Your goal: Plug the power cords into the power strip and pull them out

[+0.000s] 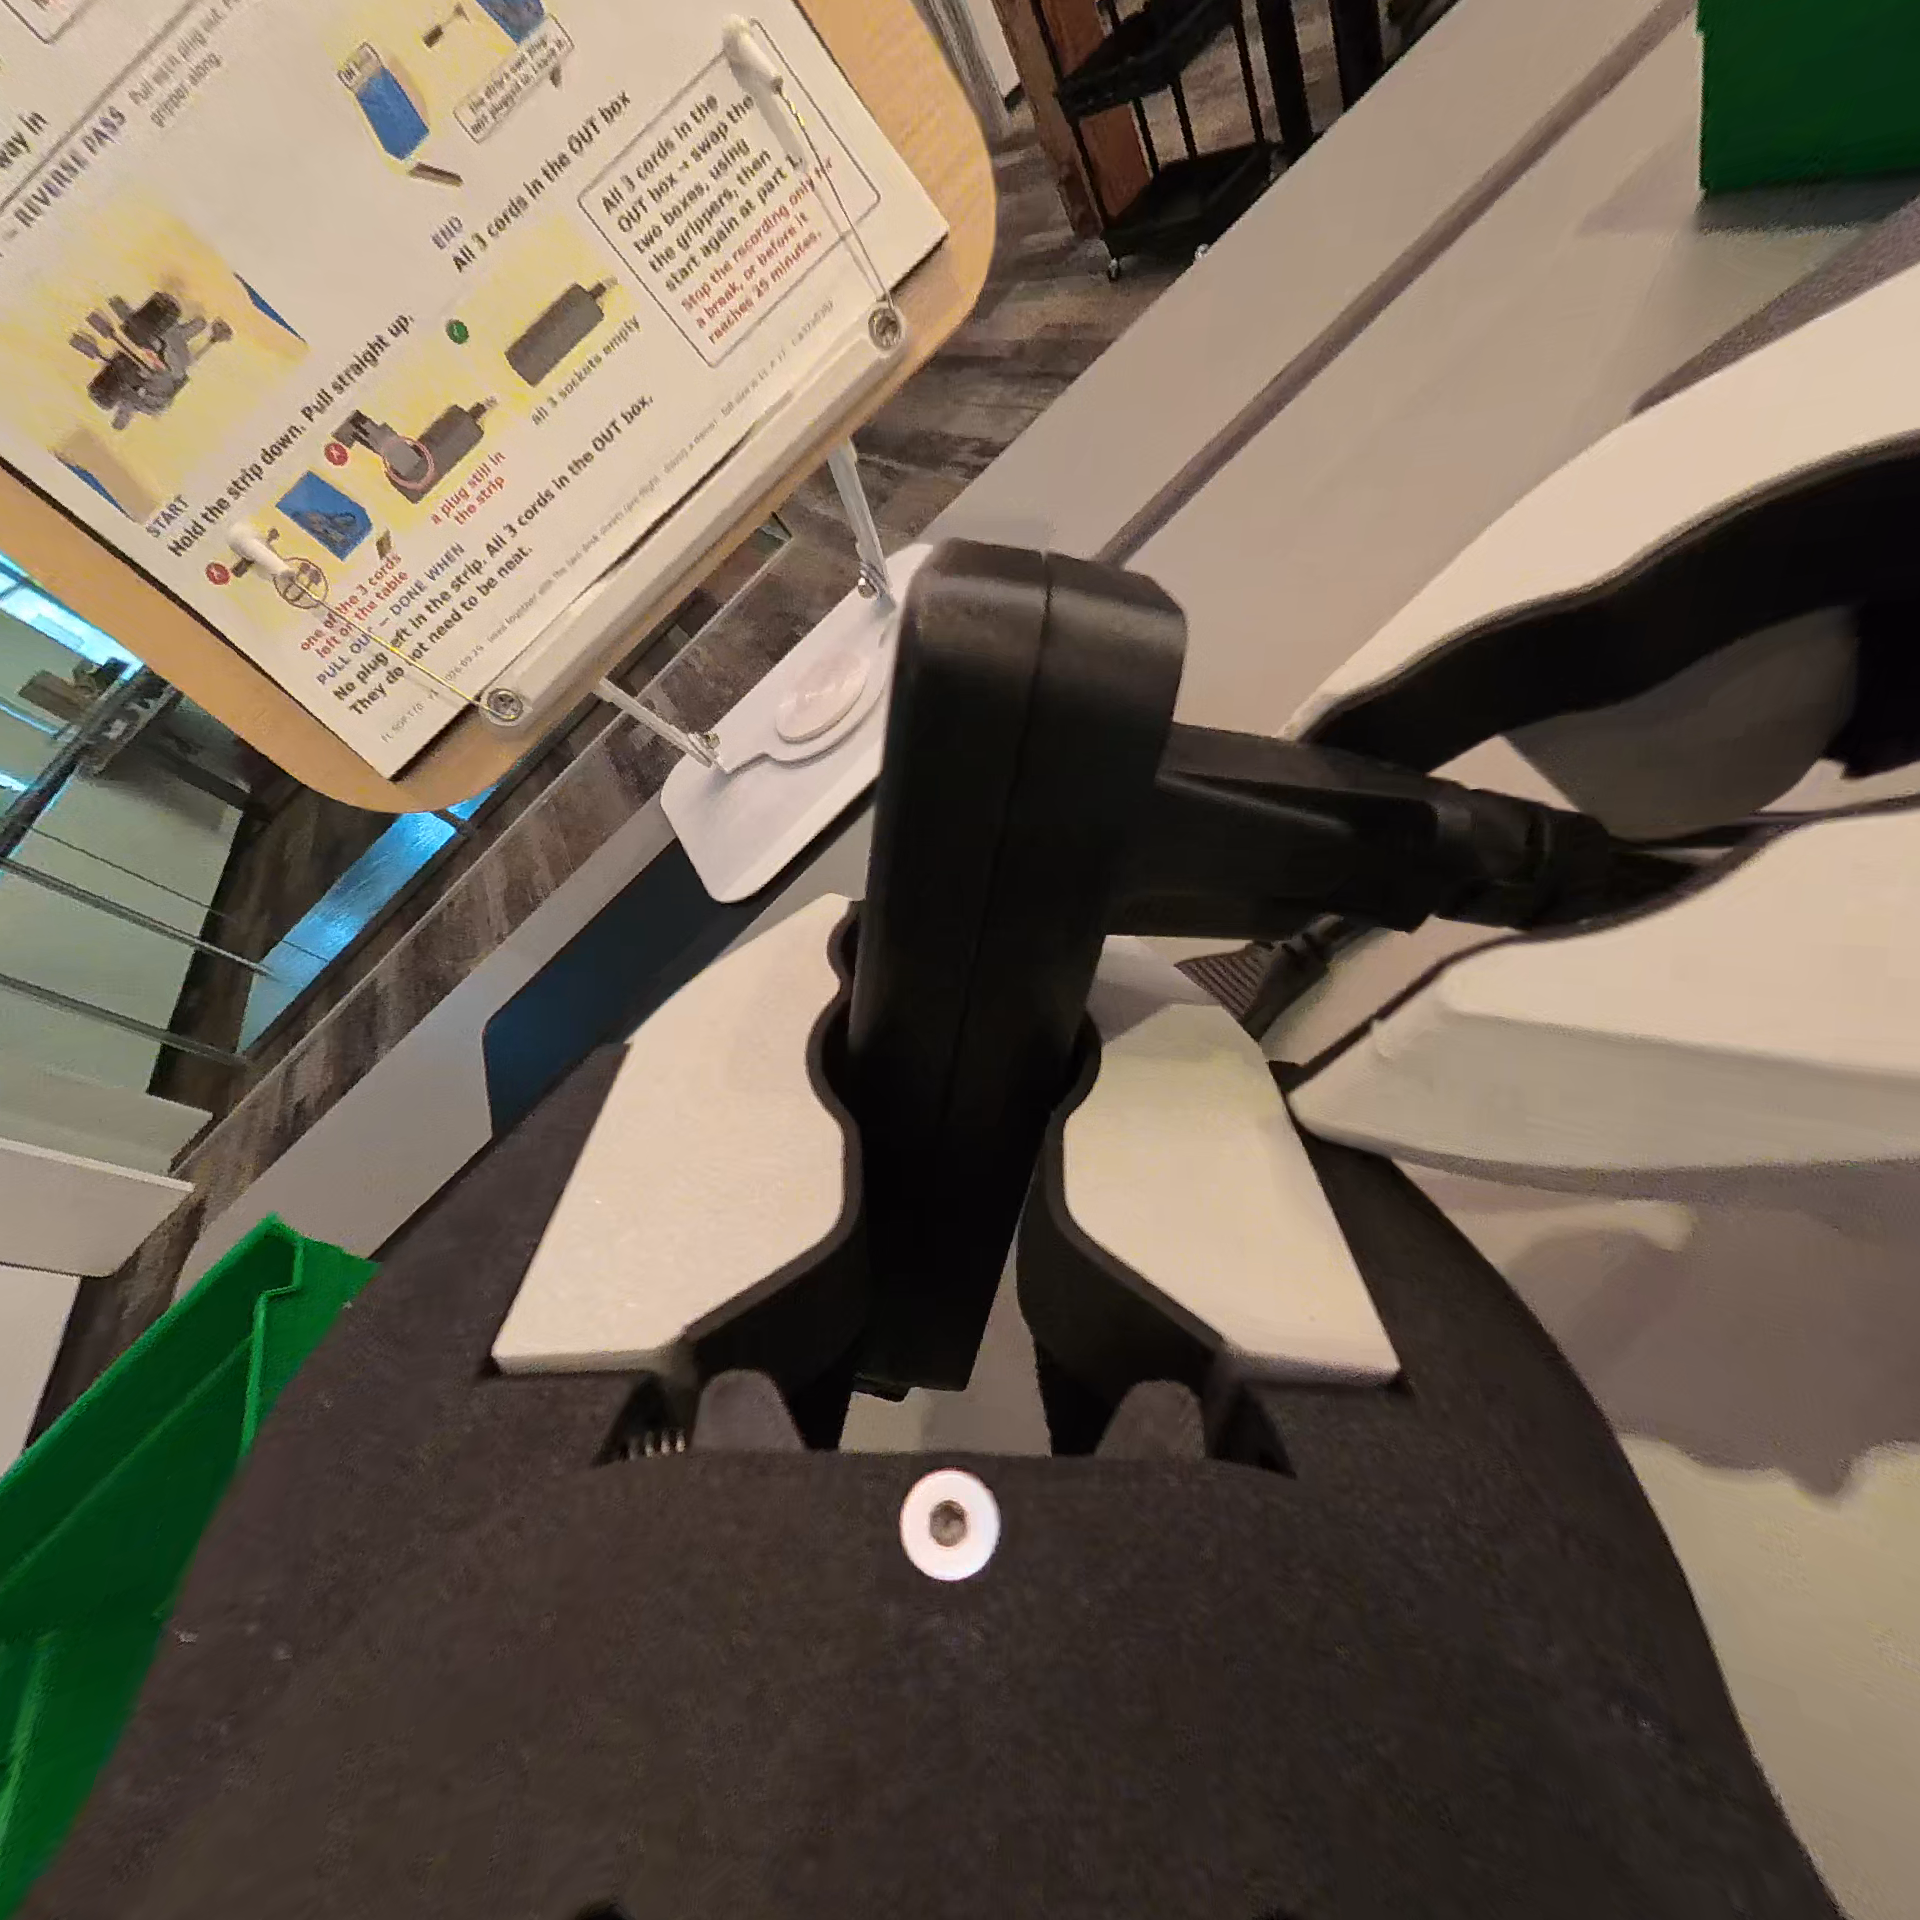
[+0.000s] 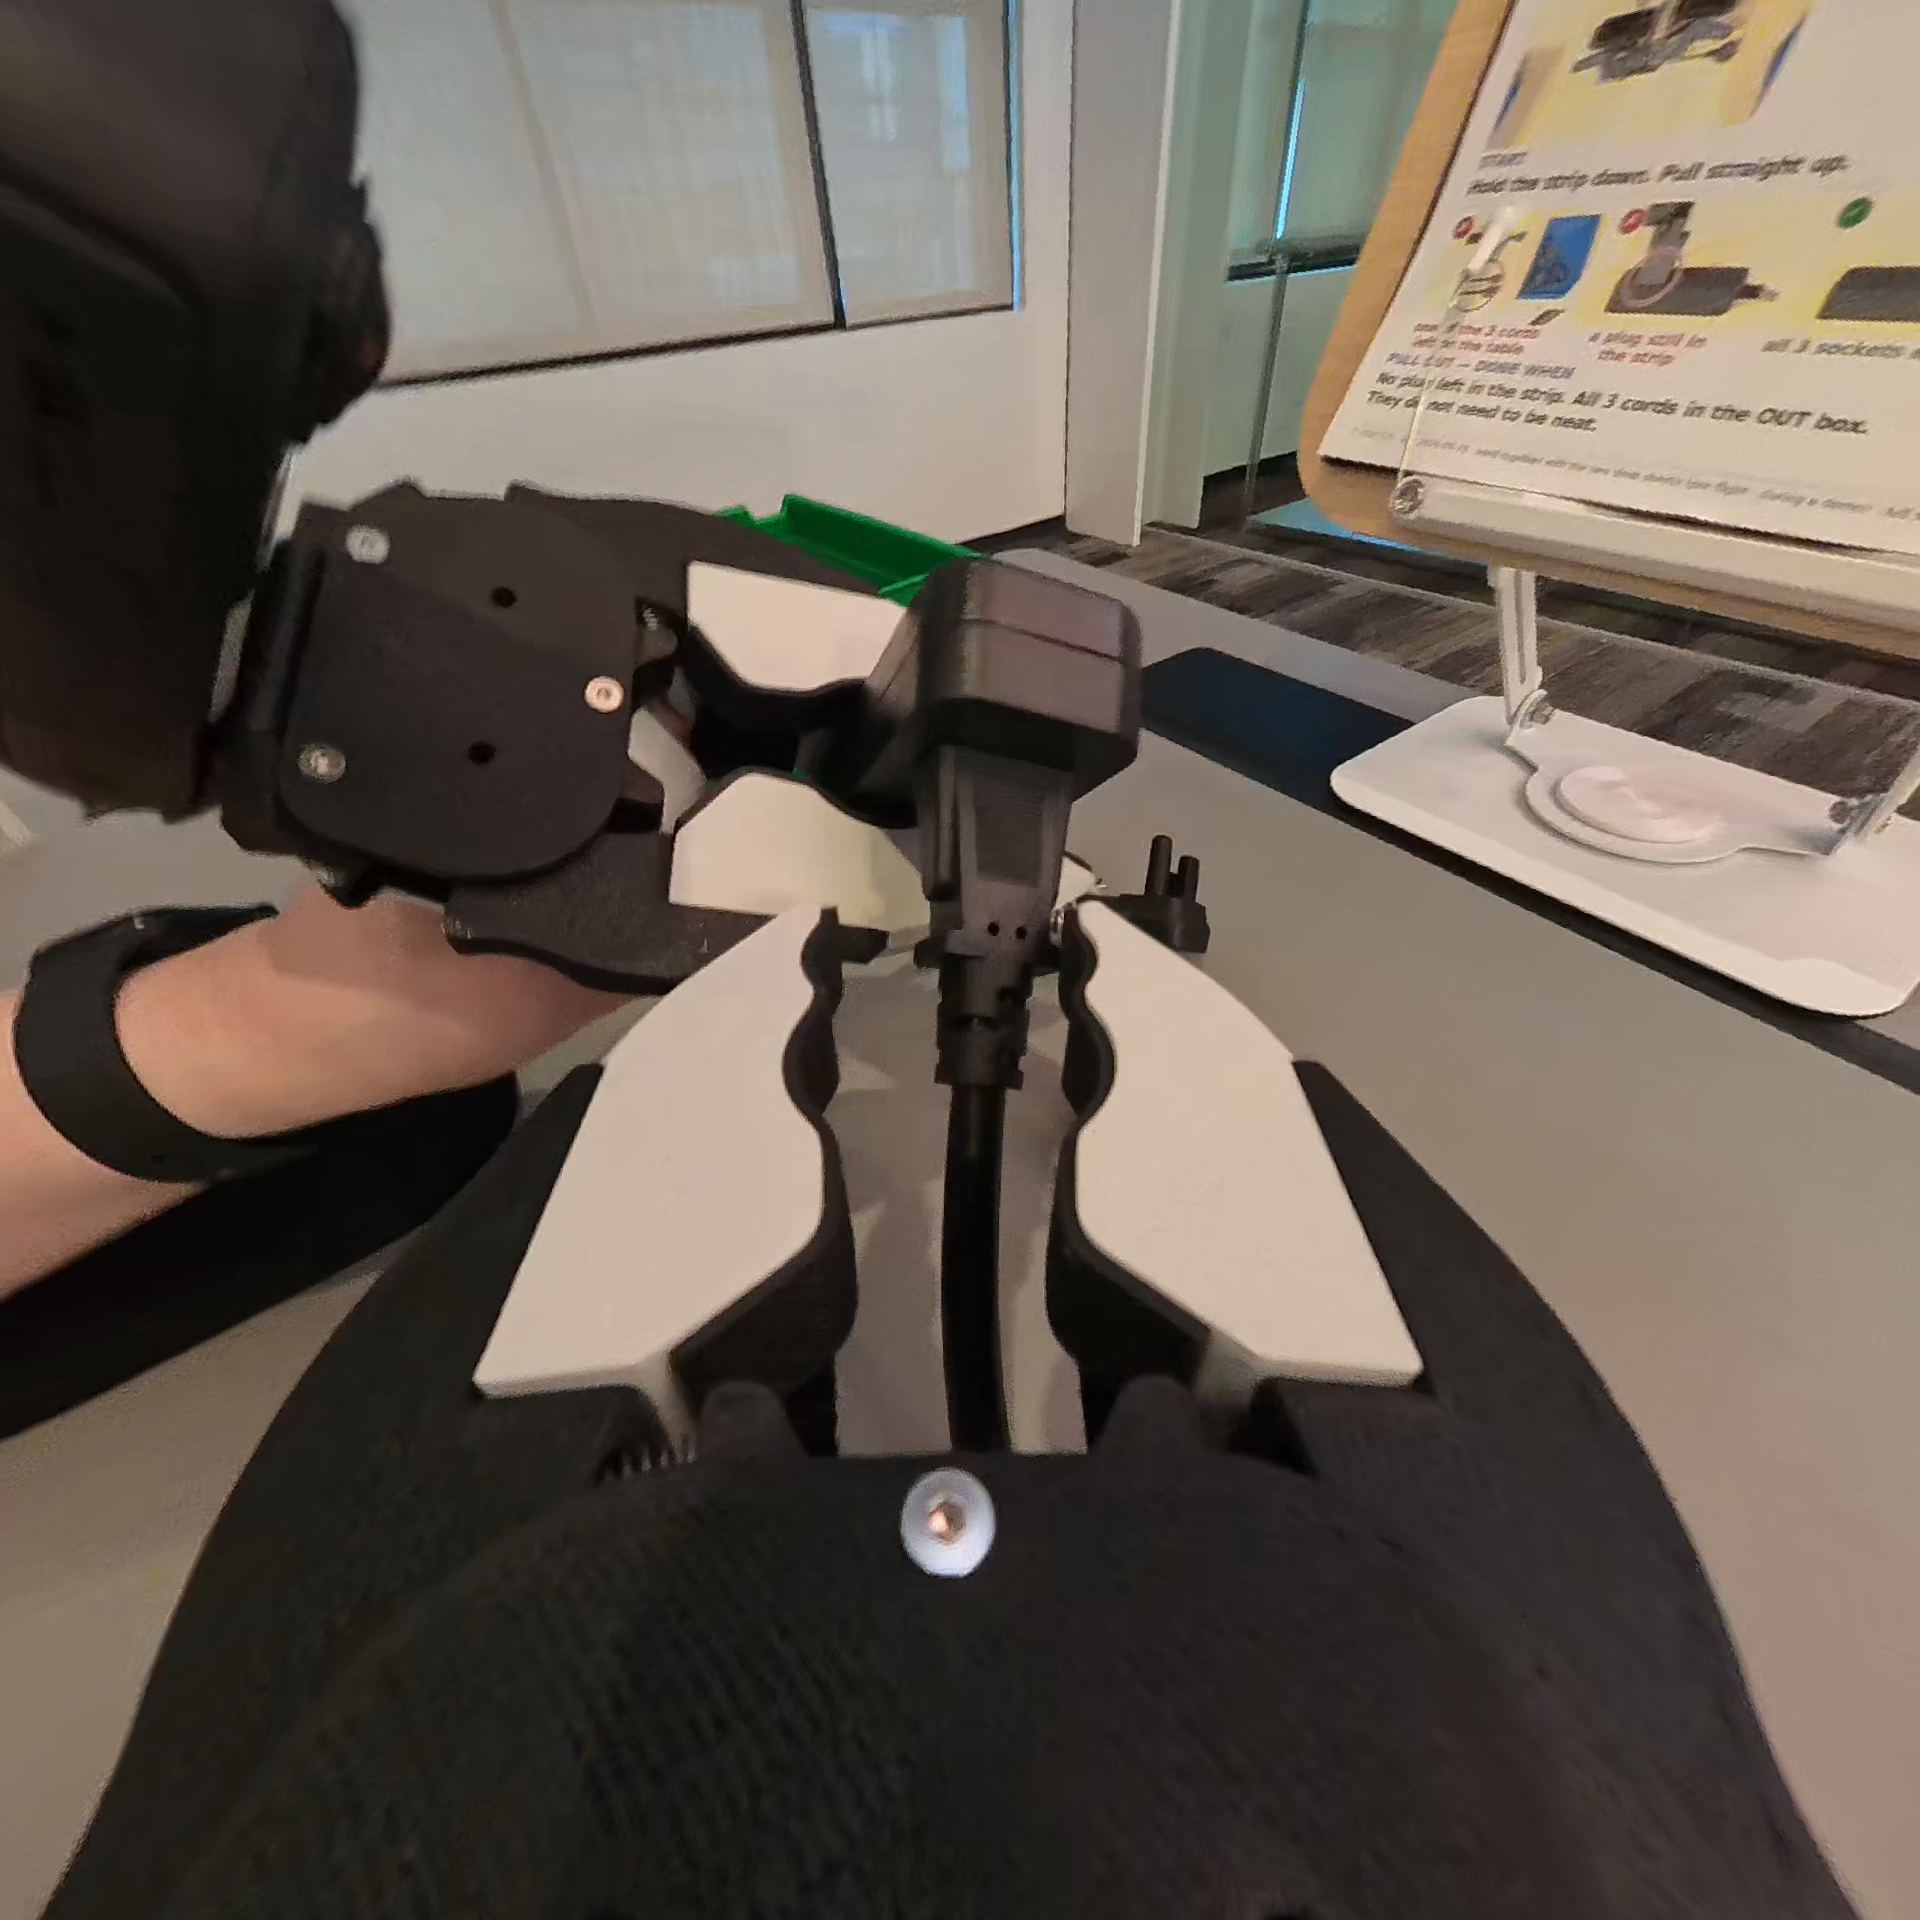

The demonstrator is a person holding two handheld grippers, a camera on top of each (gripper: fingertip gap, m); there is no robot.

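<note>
Power strip (image 1: pixel 997 935): black, frame centre, long axis near upright, held above the table (image 2: pixel 1558 1195). Left tongs (image 1: pixel 961 1023) clenched on its lower body. Plug (image 2: pixel 987 821) seated in it, cord (image 2: pixel 971 1247) trailing toward the lens. Right tongs (image 2: pixel 951 940) flank the plug collar; grip cannot be told.

The left tongs (image 1: pixel 961 1049) have 2 white-faced fingers (image 1: pixel 717 1174) with wavy black inner pads, set in a broad textured black body; a white washer with a centre screw (image 1: pixel 950 1524) sits on it; the right tongs (image 2: pixel 951 940) match; seen from the right wrist view, the left tongs' black side plate carries 3 silver screws (image 2: pixel 603 693); a black wristband (image 2: pixel 94 1049) circles the wrist.
</note>
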